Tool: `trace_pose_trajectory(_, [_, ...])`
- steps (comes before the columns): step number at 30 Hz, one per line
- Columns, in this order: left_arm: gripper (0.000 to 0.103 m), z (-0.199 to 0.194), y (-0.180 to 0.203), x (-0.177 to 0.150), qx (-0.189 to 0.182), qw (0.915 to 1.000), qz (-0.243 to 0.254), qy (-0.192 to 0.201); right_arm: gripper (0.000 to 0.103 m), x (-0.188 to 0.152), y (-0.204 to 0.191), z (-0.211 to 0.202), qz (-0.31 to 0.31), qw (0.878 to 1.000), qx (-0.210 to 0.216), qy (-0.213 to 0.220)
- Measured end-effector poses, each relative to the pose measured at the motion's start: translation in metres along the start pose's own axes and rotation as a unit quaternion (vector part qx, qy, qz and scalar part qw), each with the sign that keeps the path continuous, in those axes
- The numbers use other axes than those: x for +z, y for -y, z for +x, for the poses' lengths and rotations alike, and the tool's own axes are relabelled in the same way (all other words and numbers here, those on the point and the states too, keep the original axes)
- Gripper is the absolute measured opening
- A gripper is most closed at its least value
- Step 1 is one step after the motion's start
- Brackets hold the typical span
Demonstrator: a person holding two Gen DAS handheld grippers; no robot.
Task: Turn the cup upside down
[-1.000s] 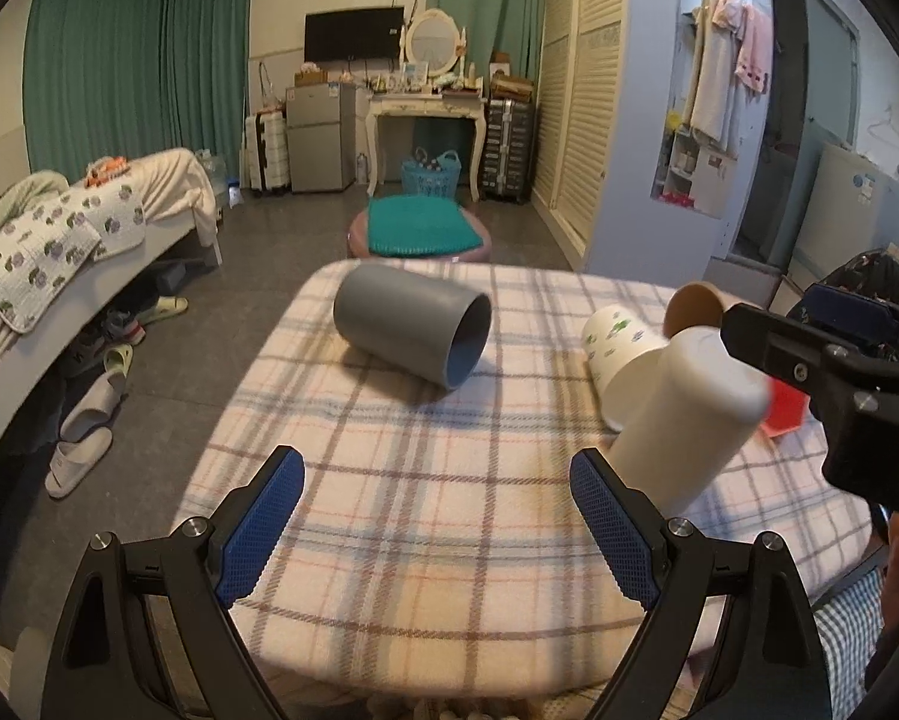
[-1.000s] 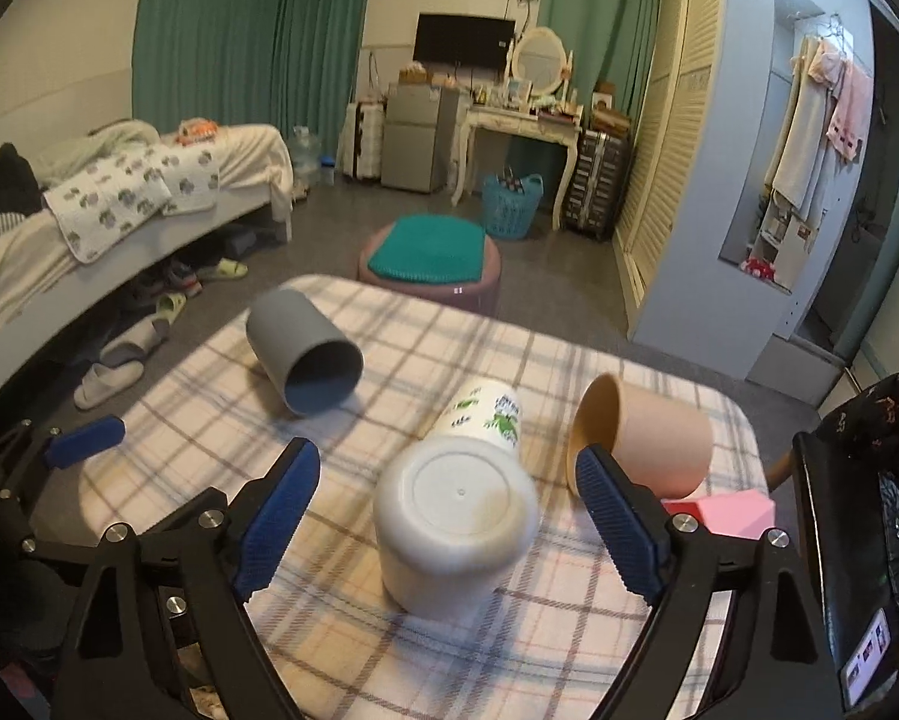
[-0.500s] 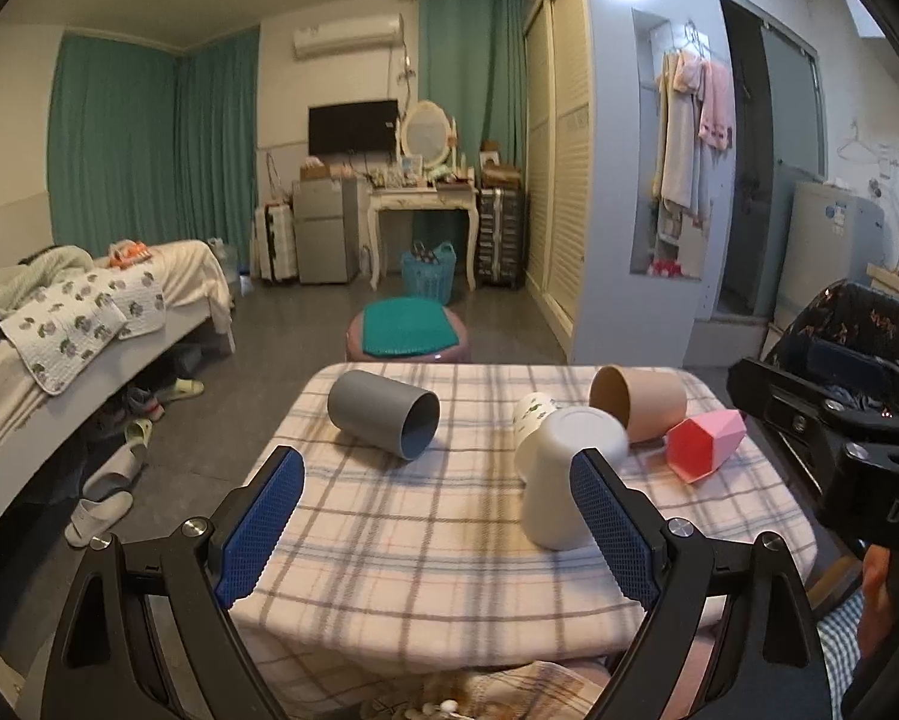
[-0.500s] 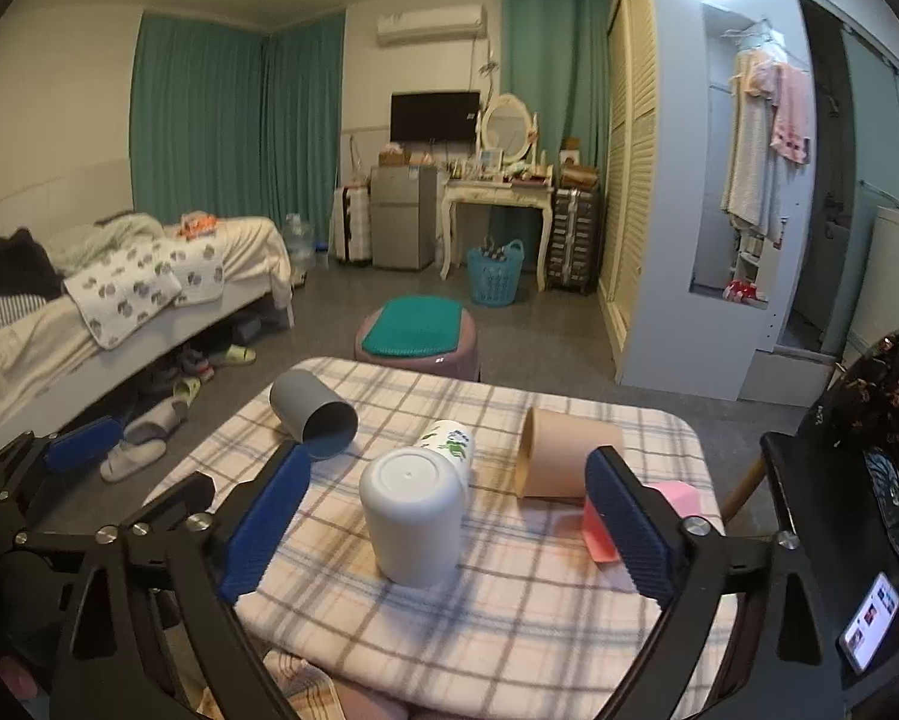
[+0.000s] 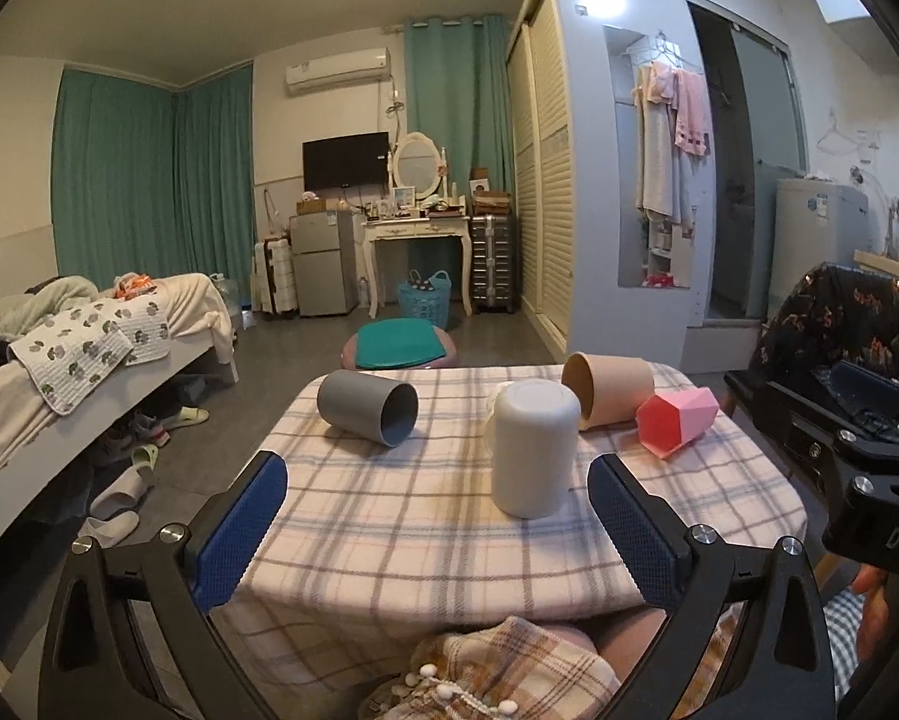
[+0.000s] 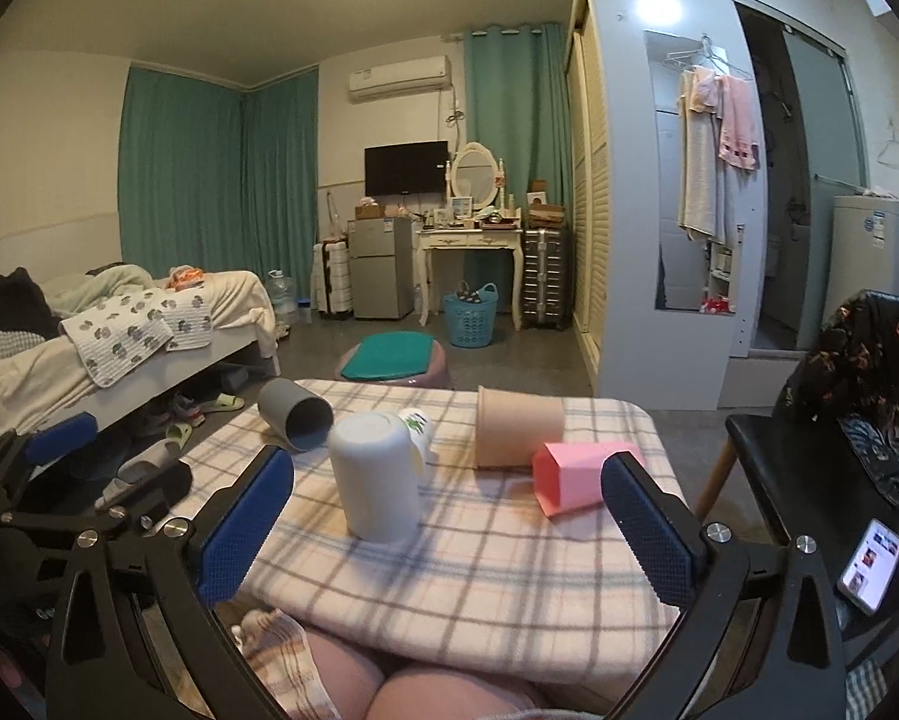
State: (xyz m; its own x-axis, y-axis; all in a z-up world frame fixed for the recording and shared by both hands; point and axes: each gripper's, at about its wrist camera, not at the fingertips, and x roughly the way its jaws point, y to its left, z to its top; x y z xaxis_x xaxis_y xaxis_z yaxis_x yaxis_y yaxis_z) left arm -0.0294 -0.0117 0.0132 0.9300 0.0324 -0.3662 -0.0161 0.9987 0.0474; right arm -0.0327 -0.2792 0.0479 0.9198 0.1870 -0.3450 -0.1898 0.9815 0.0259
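A white cup (image 5: 532, 447) stands upside down on the checked tablecloth (image 5: 425, 516); it also shows in the right wrist view (image 6: 376, 475). My left gripper (image 5: 443, 525) is open and empty, pulled back over the table's near edge. My right gripper (image 6: 449, 531) is open and empty, also back from the cup. A grey cup (image 5: 368, 408), a tan cup (image 5: 608, 390) and a pink faceted cup (image 5: 677, 423) lie on their sides. A printed white cup (image 6: 416, 423) lies behind the white one.
A bed (image 5: 59, 360) stands at the left with slippers on the floor. A stool with a green cushion (image 5: 398, 348) is beyond the table. A dark chair (image 6: 809, 480) with a phone (image 6: 872, 564) is at the right. The person's knees are below the table edge.
Both grippers have pulled back and up from the table. The white cup, near the right gripper's jaws and tilted a second ago, now stands upside down alone.
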Motion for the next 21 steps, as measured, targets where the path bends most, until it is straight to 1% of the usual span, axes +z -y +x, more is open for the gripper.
trace_pose_trajectory(3, [0.103,-0.004,0.003,-0.003,0.002,1.0,0.005,0.002,0.103,-0.003,0.005,-0.003,0.006,1.0,-0.009,0.004])
trace_pose_trajectory(7, [0.103,-0.006,0.003,-0.004,-0.003,1.0,0.01,0.001,0.103,-0.006,0.007,0.001,0.011,1.0,-0.009,-0.005])
trace_pose_trajectory(12, [0.103,-0.007,0.0,-0.006,-0.008,1.0,0.0,-0.005,0.103,-0.012,0.006,0.006,0.014,1.0,-0.006,-0.017])
trace_pose_trajectory(21, [0.103,-0.009,-0.004,-0.007,0.002,0.9999,-0.013,-0.001,0.103,-0.016,0.002,0.007,0.011,1.0,-0.004,-0.021])
